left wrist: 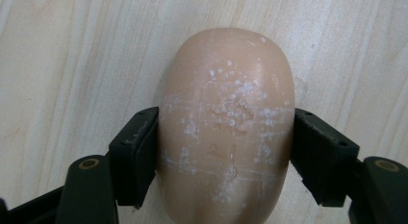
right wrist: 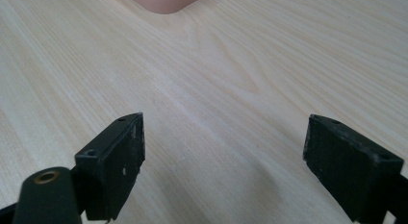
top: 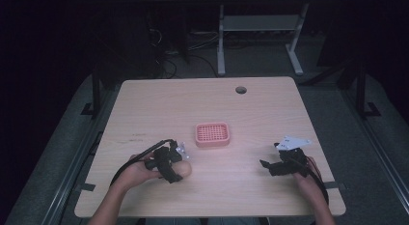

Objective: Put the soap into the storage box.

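Now the left gripper clamps a tan soap bar between its jaws on the counter, near-left of the pink soap dish; the right gripper hovers with jaws wide apart, holding nothing.

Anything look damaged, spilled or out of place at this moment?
Only wear: the tan bar of soap held in the left gripper has white scratches and flaky scuffs across its top. The pink soap dish sits square on the table; nothing is spilled. The right gripper is open over bare wood.
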### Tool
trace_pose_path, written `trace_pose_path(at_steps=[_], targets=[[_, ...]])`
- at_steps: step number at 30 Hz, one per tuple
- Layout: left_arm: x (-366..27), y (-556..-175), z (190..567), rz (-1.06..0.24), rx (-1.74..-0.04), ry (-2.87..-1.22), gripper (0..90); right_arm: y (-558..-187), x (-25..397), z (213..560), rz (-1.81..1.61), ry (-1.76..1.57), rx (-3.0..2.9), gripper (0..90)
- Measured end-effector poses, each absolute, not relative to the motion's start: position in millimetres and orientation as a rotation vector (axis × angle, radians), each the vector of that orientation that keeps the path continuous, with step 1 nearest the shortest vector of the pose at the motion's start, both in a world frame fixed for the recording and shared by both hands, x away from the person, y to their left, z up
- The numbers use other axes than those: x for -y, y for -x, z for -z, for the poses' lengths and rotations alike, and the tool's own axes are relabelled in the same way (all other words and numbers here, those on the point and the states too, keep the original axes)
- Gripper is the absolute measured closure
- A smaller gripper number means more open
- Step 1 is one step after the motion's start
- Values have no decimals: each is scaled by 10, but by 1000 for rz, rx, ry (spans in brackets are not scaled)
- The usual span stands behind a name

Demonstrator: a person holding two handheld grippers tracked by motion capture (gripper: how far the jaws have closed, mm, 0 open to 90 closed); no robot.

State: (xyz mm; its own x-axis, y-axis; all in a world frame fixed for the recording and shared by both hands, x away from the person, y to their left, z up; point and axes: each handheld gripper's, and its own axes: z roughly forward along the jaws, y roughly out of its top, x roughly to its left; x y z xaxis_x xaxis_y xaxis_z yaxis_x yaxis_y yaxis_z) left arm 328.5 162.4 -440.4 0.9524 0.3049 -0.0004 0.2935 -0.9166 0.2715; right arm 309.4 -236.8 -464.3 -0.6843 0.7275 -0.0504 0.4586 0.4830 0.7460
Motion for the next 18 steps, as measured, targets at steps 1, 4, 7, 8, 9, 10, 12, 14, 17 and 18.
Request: trace_pose_path(at_steps=[1, 4, 7, 8, 9, 10, 12, 14, 17, 18], targets=[[-1624, -3282, 4401, -70, -446, -2836, 311, -3095, 2371, 4642, -1036, -990, -2369, 139], [-1626, -3281, 4397, -73, -452, -2832, 312, -3094, 2372, 4640, -1037, -993, -2368, 139], [-1633, -3289, 4383, -64, -455, -2820, 313, -3095, 2372, 4641, -1035, -992, -2369, 139], [-1637, -3291, 4377, -64, -456, -2818, 313, -3095, 2371, 4641, -1035, -989, -2369, 139], [-1641, -3295, 4371, -65, -456, -2813, 313, -3093, 2370, 4640, -1034, -992, -2370, 139], [-1643, -3294, 4367, -62, -462, -2807, 313, -3093, 2371, 4639, -1034, -990, -2369, 139], [-1651, -3300, 4350, -63, -455, -2804, 313, -3093, 2371, 4639, -1034, -992, -2368, 139], [-1649, -3301, 4336, -67, -456, -2795, 313, -3093, 2372, 4639, -1034, -993, -2367, 139], [-1637, -3312, 4305, -68, -453, -2799, 313, -3091, 2372, 4636, -1034, -997, -2367, 139], [-1634, -3322, 4293, -73, -447, -2797, 313, -3091, 2374, 4634, -1034, -997, -2367, 139]])
